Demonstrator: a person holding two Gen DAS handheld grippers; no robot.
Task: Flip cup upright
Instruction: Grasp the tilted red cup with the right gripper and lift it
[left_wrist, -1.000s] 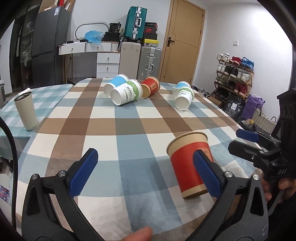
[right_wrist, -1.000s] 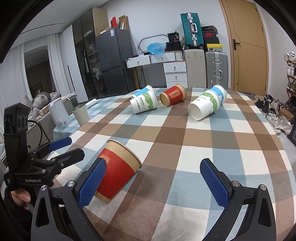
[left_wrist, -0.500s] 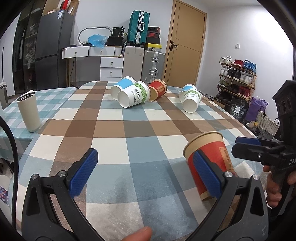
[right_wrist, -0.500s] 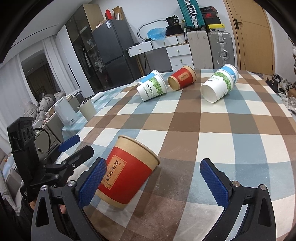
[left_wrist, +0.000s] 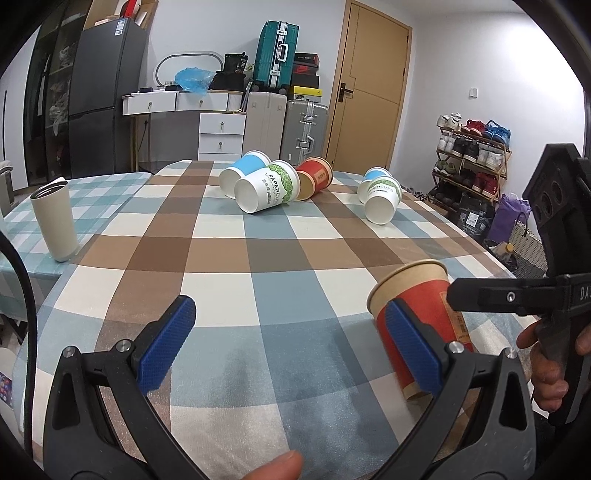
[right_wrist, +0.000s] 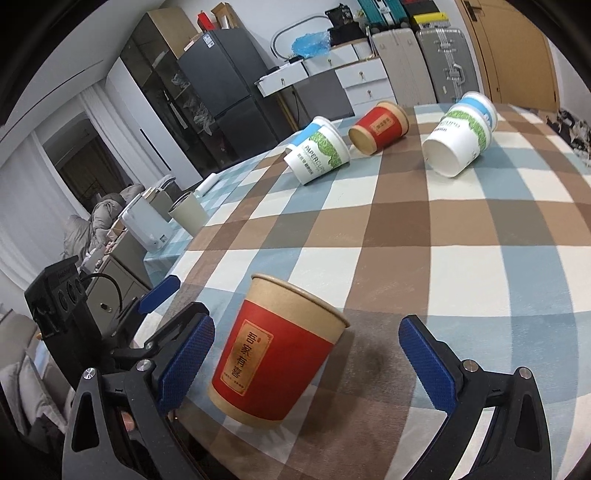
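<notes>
Cup (right_wrist: 275, 360), red w/ kraft rim, sits mouth-up on the checked desk (right_wrist: 461, 229) near its front edge, between my R tool's (right_wrist: 306, 363) blue pads. It looks upright or v. nearly so, slight lean maybe just the lens. R tool is wide open, gap on both sides of the cup, not touching, holding nothing. L tool (left_wrist: 291, 345) is also spread wide & empty, w/ its right pad in front of the cup (left_wrist: 424, 321) in that view; can't tell if touching. Step in hand, I judge: release after the flip. Next move needs a straight pull-back w/o clipping the wall, cup's light & tips easily. Room: L tool close on one side, desk edge near, open cloth ahead; other cups (right_wrist: 458, 144) lie well apart at the far end
</notes>
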